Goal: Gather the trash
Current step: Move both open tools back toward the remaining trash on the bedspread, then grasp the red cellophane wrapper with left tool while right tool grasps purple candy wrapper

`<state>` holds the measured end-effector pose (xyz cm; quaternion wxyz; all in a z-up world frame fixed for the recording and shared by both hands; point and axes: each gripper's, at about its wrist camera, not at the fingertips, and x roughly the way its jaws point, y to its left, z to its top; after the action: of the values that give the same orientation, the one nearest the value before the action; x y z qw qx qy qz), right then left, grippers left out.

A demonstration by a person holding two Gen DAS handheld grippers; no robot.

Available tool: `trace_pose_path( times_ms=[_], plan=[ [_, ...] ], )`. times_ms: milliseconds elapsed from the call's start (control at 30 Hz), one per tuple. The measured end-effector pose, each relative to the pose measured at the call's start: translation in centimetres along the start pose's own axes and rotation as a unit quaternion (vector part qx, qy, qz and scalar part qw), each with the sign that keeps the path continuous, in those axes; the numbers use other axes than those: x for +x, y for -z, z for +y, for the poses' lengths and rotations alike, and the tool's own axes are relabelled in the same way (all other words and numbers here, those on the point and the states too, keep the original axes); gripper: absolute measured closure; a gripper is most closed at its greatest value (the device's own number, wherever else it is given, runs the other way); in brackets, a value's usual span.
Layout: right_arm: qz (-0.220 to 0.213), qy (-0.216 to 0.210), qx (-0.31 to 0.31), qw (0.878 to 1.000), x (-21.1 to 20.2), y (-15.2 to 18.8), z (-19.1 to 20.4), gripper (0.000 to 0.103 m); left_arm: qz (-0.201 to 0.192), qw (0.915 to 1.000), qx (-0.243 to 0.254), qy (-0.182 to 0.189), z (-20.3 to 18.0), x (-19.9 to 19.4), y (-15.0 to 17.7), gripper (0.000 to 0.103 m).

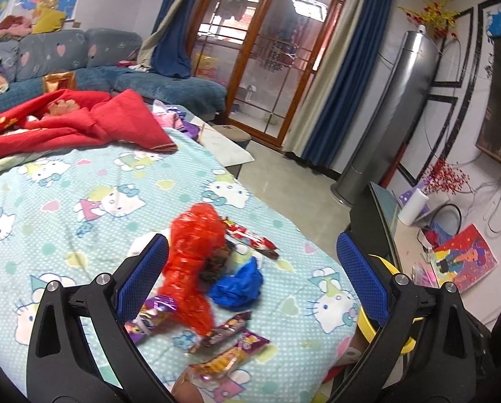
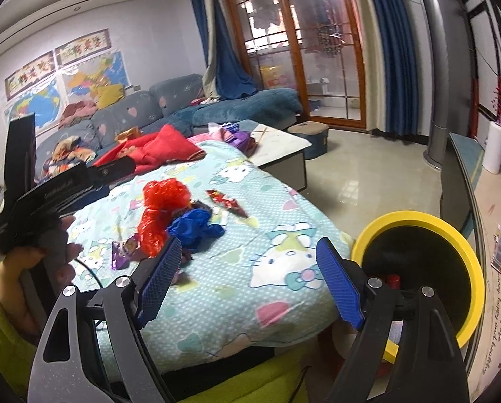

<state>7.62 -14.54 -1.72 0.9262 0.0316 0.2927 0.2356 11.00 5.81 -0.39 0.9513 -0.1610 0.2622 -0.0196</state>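
A pile of trash lies on the Hello Kitty blanket (image 1: 82, 181): a crumpled red plastic bag (image 1: 191, 262), a blue plastic bag (image 1: 238, 283), a red snack wrapper (image 1: 250, 236) and several purple and brown wrappers (image 1: 221, 330). My left gripper (image 1: 253, 268) is open, its jaws standing either side of the pile just above it. My right gripper (image 2: 250, 268) is open and empty, over the blanket's front edge; the red bag (image 2: 159, 208) and blue bag (image 2: 195, 225) lie beyond its left finger. A yellow-rimmed black bin (image 2: 415, 221) stands to its right.
A red quilt (image 1: 72, 121) lies at the far side of the blanket. A blue sofa (image 1: 82, 53) stands behind. A low white table (image 2: 284, 147) and a stool (image 2: 312, 134) are beyond. A TV bench (image 2: 499, 235) runs along the right. The left gripper's body (image 2: 48, 194) shows at left.
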Motion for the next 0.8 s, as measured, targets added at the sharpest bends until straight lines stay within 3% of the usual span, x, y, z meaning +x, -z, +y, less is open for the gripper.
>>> trace_pose_path(
  times_ms=[633,800],
  plan=[
    [0.083,-0.058,-0.034,0.994,6.6,0.2,5.9,0.024,0.003,0.9979,-0.052,-0.039,6.2,0.7,-0.8,0.011],
    [0.109,-0.070,-0.030,0.991,8.7,0.8,6.5,0.025,0.013,0.9976,-0.054,-0.041,6.9,1.5,-0.5,0.018]
  ],
)
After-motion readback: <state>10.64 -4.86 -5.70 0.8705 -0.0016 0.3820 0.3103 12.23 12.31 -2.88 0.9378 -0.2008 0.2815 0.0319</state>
